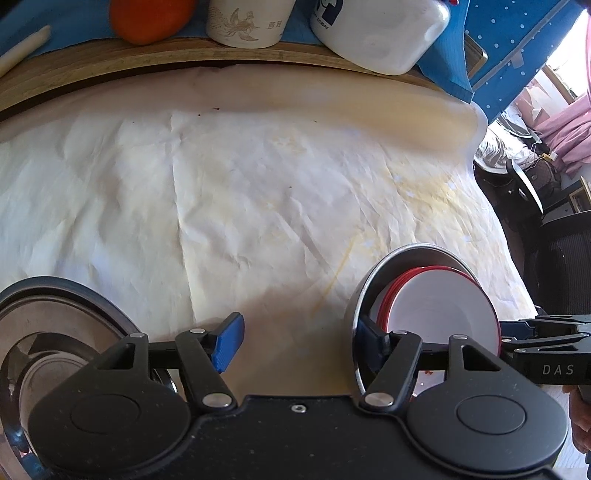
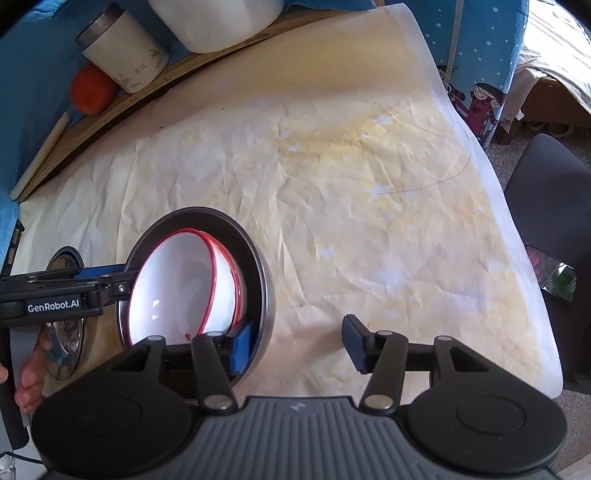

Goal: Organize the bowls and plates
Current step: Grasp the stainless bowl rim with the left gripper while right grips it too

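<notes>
A steel bowl (image 2: 258, 295) is sitting on the creased cream paper sheet (image 2: 351, 221) that covers the table, and two white bowls with red rims (image 2: 177, 288) are lying tilted inside it, nested one in the other. The left gripper (image 1: 301, 341) is reaching in from the steel bowl's left side with its jaws spread wide; one blue finger pad (image 1: 371, 343) is lying just inside the bowl's rim, the other hanging over the bare paper. The right gripper (image 2: 295, 345) is standing at the near side of the steel bowl, jaws also spread, its left blue pad (image 2: 242, 345) dipping inside the bowl wall beside the red-rimmed bowls, nothing pinched. Left of the steel bowl, a steel plate (image 1: 55, 332) is resting on the paper. Far beyond the bowl, an orange (image 2: 92, 90), a white canister (image 2: 122, 55) and a white plastic jug (image 1: 384, 33) are standing on a wooden ledge.
</notes>
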Demonstrator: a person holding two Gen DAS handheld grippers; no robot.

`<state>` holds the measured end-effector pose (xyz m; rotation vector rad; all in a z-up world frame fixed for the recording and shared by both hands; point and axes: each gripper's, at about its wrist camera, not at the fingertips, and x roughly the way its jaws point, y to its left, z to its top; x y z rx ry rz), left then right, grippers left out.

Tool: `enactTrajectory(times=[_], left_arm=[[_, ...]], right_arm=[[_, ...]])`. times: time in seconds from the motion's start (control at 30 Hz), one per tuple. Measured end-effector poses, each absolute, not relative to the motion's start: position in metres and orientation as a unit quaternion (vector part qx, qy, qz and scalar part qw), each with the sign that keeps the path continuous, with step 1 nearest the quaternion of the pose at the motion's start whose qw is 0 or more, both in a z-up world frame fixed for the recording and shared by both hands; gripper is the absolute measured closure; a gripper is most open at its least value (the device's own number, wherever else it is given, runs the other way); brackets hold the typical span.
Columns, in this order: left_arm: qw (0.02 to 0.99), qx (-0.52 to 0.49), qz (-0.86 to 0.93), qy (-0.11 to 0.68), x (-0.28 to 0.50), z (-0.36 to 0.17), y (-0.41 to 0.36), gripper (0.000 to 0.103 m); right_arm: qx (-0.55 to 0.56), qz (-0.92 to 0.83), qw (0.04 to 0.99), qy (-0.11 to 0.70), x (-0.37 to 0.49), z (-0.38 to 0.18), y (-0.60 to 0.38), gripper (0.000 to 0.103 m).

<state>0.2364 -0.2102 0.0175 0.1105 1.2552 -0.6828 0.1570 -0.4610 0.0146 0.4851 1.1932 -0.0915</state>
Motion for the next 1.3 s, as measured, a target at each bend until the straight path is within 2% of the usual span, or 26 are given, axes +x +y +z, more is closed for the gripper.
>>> enactTrajectory(times=[0.07,0.23,0.43,0.67,0.73,0.8,0.83,1.3], left_arm=[[0.754,0.05,-0.315,0.574,0.236,0.018,-0.211,0.039],[0.75,0.045,-0.326,0.574,0.234,0.021,-0.212,0.058],[0.743,0.042,-0.342,0.573,0.23,0.024,-0.216,0.076],[0.736,0.03,-0.343,0.583,0.23,0.022,-0.216,0.082],[0.733,0.024,-0.343,0.587,0.23,0.022,-0.216,0.087],[0.731,0.023,-0.345,0.588,0.228,0.022,-0.217,0.094],[0.73,0.02,-0.345,0.59,0.228,0.022,-0.218,0.097],[0.723,0.009,-0.329,0.607,0.225,0.021,-0.22,0.097]], right_arm=[[0.228,-0.042,0.799,0.555,0.157,0.015,-0.461,0.049],[0.224,-0.043,0.8,0.555,0.158,0.017,-0.457,0.055],[0.235,-0.031,0.8,0.552,0.159,0.019,-0.453,0.075],[0.299,-0.026,0.776,0.554,0.158,0.011,-0.467,0.079],[0.306,-0.025,0.775,0.553,0.158,0.01,-0.468,0.082],[0.305,-0.021,0.776,0.552,0.159,0.011,-0.467,0.091],[0.302,-0.022,0.777,0.552,0.159,0.012,-0.465,0.091],[0.317,-0.032,0.768,0.555,0.154,0.013,-0.468,0.091]])
